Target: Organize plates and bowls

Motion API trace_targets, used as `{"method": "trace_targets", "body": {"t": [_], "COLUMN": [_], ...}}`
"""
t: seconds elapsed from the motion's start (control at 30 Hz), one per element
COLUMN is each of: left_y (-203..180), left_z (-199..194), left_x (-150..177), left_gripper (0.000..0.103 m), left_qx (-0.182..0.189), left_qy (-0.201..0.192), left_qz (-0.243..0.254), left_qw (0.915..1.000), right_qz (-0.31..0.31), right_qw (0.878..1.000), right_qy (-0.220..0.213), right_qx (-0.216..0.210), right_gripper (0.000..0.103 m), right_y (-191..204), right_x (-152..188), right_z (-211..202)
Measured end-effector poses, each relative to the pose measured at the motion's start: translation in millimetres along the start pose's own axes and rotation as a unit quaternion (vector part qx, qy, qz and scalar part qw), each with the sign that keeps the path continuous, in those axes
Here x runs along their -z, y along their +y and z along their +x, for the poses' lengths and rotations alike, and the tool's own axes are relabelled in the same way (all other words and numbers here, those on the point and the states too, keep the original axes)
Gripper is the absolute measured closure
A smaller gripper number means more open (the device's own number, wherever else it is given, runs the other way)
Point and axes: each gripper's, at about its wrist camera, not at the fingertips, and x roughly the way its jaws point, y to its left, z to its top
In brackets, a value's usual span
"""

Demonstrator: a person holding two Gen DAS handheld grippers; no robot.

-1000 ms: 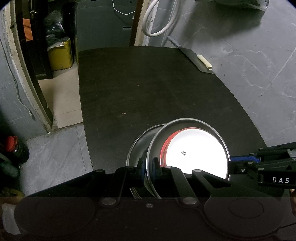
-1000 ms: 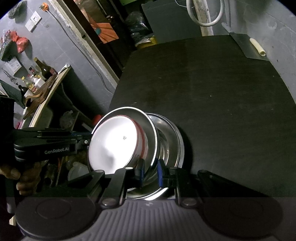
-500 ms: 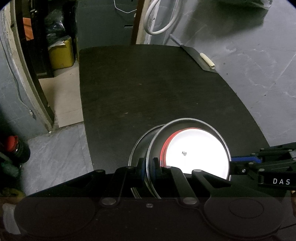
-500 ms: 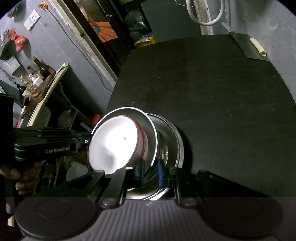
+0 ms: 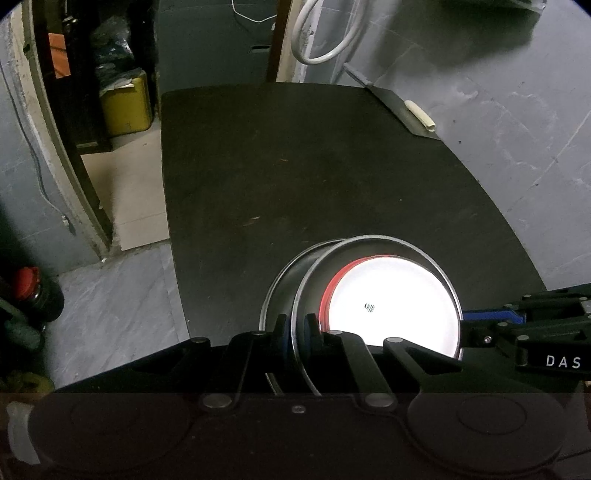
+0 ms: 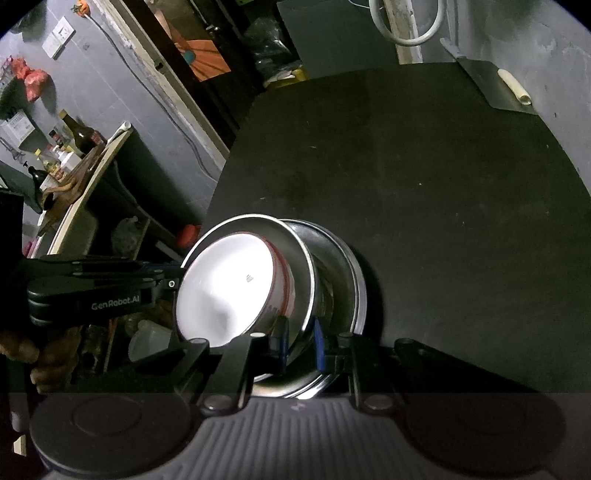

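A nested stack of dishes is held above the near edge of the black table [image 5: 332, 166]. A white bowl with a red rim [image 5: 391, 299] sits inside a steel bowl [image 5: 369, 245], with another steel dish [image 5: 280, 284] under it. My left gripper [image 5: 295, 326] is shut on the steel bowl's rim. My right gripper [image 6: 299, 338] is shut on the opposite rim of the same steel bowl [image 6: 303, 258]; the white bowl [image 6: 229, 288] and lower steel dish [image 6: 351, 266] show there too. Each gripper appears in the other's view.
A flat metal sheet with a pale roll [image 5: 417, 112] lies at the table's far right corner. A white hose loop [image 5: 321, 33] hangs behind the table. A yellow container [image 5: 125, 103] stands at far left. A shelf with bottles [image 6: 66, 147] is left of the table.
The table looks a little farther away in both views; the dish stack stays gripped the same way by both grippers.
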Motion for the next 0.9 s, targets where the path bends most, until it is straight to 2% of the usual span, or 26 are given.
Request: {"method": "trace_targets", "body": {"t": [0.47,0.53,0.6,0.63,0.7,0.9], "left_y": [-4.3,-8.0,-10.2,-10.4,-8.9,-8.2], "left_z": [-0.5,-1.5,-3.6,-5.2,-8.8,-18.0], "left_x": [3.1,4.9,7.8,9.1,11.8,16.3], "left_gripper": [0.093,0.087,0.073,0.07,0.06,0.045], "left_qx": [-0.013,-0.027,-0.046,-0.054,-0.063,-0.08], "left_qy": [-0.013,-0.017,-0.024,-0.029,-0.037,-0.049], "left_qz": [0.01,0.018,0.024,0.025,0.02,0.01], "left_qw": [0.9998,0.9993,0.9984,0.9978,0.9971,0.9956], "right_qz": [0.018,0.018,0.018,0.02,0.023,0.02], "right_qw": [1.0,0.999,0.999,0.999,0.999,0.998], "right_qy": [-0.019,-0.024,-0.028,-0.031,-0.035,-0.043], "right_qx": [0.009,0.022,0.031,0.032,0.032,0.031], "right_gripper": [0.083,0.069,0.061,0.058,0.053,0.038], "right_y": [-0.8,-0.3,-1.4,-2.0,-2.9,-2.2], "right_x": [7.8,9.9,12.9,14.7,18.0,26.0], "right_z": [3.5,2.6,0.7,-1.0,-3.5,-9.7]}}
